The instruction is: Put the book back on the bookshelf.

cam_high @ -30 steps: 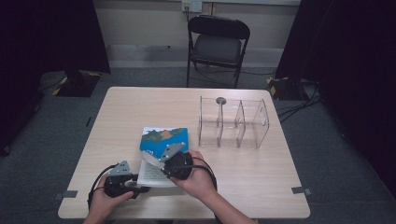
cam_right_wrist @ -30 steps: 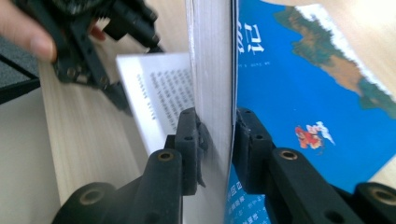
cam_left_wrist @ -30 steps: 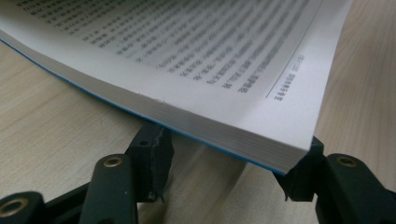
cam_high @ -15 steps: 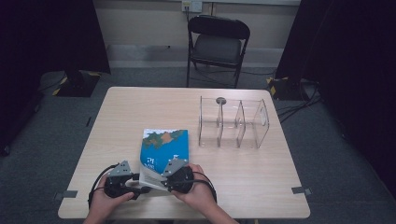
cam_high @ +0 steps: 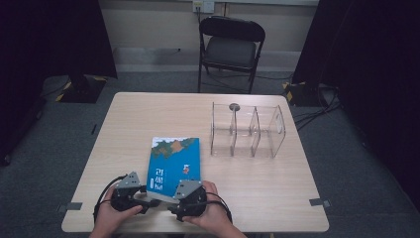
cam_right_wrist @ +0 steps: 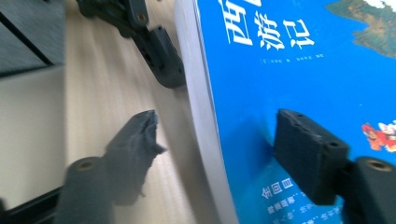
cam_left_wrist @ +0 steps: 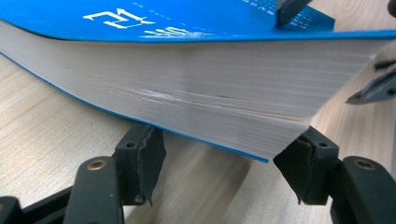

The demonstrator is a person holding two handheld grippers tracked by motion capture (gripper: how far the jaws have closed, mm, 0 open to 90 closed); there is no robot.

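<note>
Book (cam_high: 174, 162) work is what I'm doing right now: the blue paperback is lying cover-up near the front edge of the table (cam_high: 148, 114), a little left of centre, and I'm working both grippers in at its near end. The clear acrylic rack (cam_high: 246, 130) is standing well apart toward the back right, with all its slots looking vacant, so I'm judging this as the pick-up step, with the book headed that way.

My left gripper (cam_left_wrist: 224, 182) is coming in at the front left corner of the book, which is sitting raised off the table there. One pad (cam_left_wrist: 144, 154) is tucking under the bottom cover and the other is sitting against the lower corner of the page block. Its jaws have just been opening a little, and I can't tell if they're truly pinching or only propping.

My right gripper (cam_right_wrist: 219, 154) is straddling the book's edge, one pad (cam_right_wrist: 308, 154) over the cover, the other hanging off to the side above the table. Its jaws have just been opening wide, and there's a clear gap on the table side, so nothing is gripped yet.

Next I'm thinking the right jaws need to close across the book's thickness, deep enough that the pages don't fan. Only then am I lifting and standing the book upright for a slot.
</note>
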